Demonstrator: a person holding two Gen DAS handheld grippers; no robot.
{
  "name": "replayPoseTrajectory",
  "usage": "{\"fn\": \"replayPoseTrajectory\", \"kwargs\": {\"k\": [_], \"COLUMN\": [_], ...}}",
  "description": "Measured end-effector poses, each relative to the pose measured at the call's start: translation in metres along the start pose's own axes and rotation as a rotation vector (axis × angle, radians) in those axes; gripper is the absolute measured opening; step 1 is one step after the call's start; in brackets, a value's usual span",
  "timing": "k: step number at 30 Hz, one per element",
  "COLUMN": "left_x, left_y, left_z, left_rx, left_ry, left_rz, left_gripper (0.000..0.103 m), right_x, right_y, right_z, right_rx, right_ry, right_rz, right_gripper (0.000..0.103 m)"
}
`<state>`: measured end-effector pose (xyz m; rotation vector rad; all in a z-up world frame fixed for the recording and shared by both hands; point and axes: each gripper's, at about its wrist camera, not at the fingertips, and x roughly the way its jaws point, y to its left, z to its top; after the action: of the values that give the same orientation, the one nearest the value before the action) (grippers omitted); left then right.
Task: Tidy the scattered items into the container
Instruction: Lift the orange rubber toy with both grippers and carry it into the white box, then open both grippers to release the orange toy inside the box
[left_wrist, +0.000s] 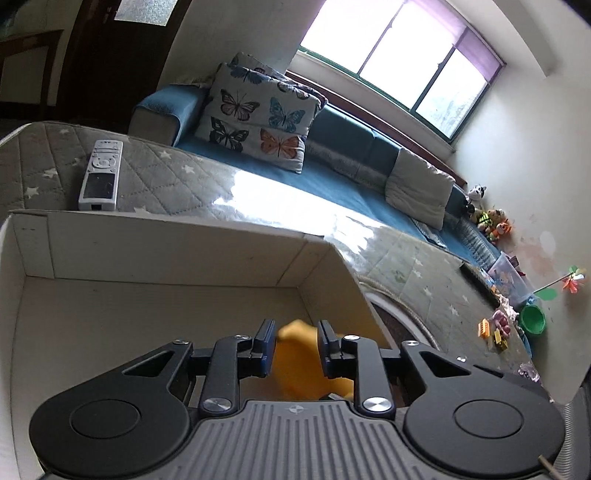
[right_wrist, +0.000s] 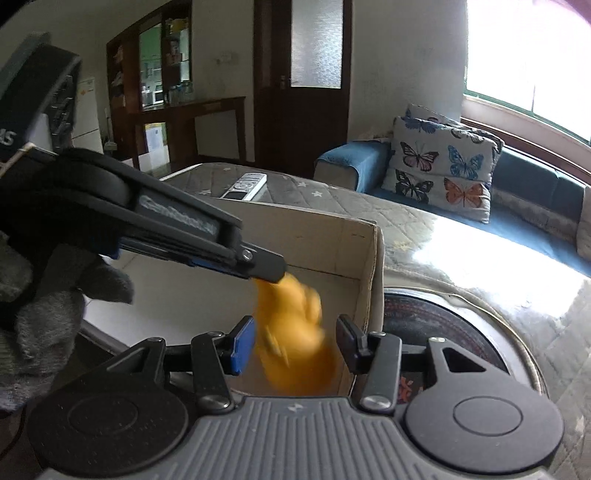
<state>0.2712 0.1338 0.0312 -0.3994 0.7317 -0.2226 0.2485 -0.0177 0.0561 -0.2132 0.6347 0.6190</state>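
Observation:
A yellow soft toy (right_wrist: 295, 332), blurred by motion, hangs over the open white cardboard box (right_wrist: 373, 258). My left gripper (left_wrist: 294, 341) has its jaws a toy's width apart with the toy (left_wrist: 299, 365) between them; its fingertips (right_wrist: 267, 267) touch the toy's top in the right wrist view. My right gripper (right_wrist: 295, 345) is open, its fingers on either side of the toy and apart from it. A white remote (left_wrist: 100, 176) lies on the grey quilted table beyond the box; it also shows in the right wrist view (right_wrist: 245, 186).
The box wall (left_wrist: 177, 254) stands in front of my left gripper. A round dark tray (right_wrist: 443, 325) sits right of the box. A blue sofa with butterfly cushions (left_wrist: 258, 118) runs behind the table. Small toys (left_wrist: 496, 332) and a green bowl (left_wrist: 532, 319) lie at the table's far end.

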Motion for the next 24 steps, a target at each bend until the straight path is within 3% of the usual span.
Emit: {"fn": "replayPoseTrajectory", "kwargs": {"k": [13, 24], "left_x": [-0.016, -0.05], "left_y": [-0.006, -0.027], "left_z": [-0.006, -0.022], "left_rx": [0.007, 0.037], "left_ry": [-0.013, -0.039], "left_rz": [0.039, 0.055], "left_gripper": [0.026, 0.029], "right_x": [-0.036, -0.076], "right_y": [0.006, 0.01], "right_z": [-0.002, -0.022], "right_rx": [-0.003, 0.016], "right_ry": [-0.04, -0.056], "right_rz": [-0.007, -0.019], "right_gripper": [0.049, 0.056]}}
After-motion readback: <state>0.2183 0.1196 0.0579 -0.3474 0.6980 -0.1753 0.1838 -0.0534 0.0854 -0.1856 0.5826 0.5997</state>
